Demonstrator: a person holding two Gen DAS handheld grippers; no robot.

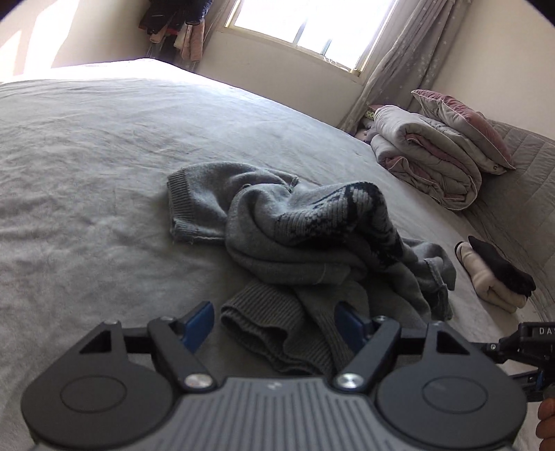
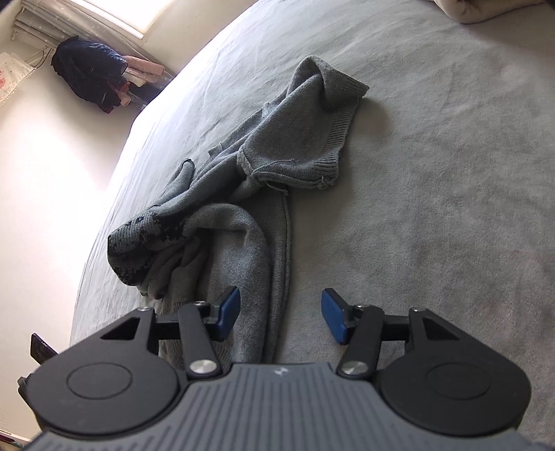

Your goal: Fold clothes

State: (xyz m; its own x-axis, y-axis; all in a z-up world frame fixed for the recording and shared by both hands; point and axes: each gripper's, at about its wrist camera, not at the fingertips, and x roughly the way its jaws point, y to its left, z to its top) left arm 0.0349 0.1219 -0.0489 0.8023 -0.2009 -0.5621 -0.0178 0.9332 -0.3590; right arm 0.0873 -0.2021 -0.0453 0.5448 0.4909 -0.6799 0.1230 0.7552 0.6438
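Sweater (image 1: 312,239) sits crumpled mid-bed (image 1: 86,173), unfolded. Left gripper (image 1: 274,322) gapes around the near ribbed cuff (image 1: 263,333), right gripper (image 2: 281,319) wide over the hem edge (image 2: 286,243), neither gripping. Best bet: pinch both deep, then spread flat.

Home bedroom: big bed (image 1: 104,173) w/ grey sheet fills both views. Folded duvets (image 1: 426,159) & a pillow (image 1: 464,125) sit by a curtained window (image 1: 312,24). Clothes (image 2: 90,74) hang in the corner.
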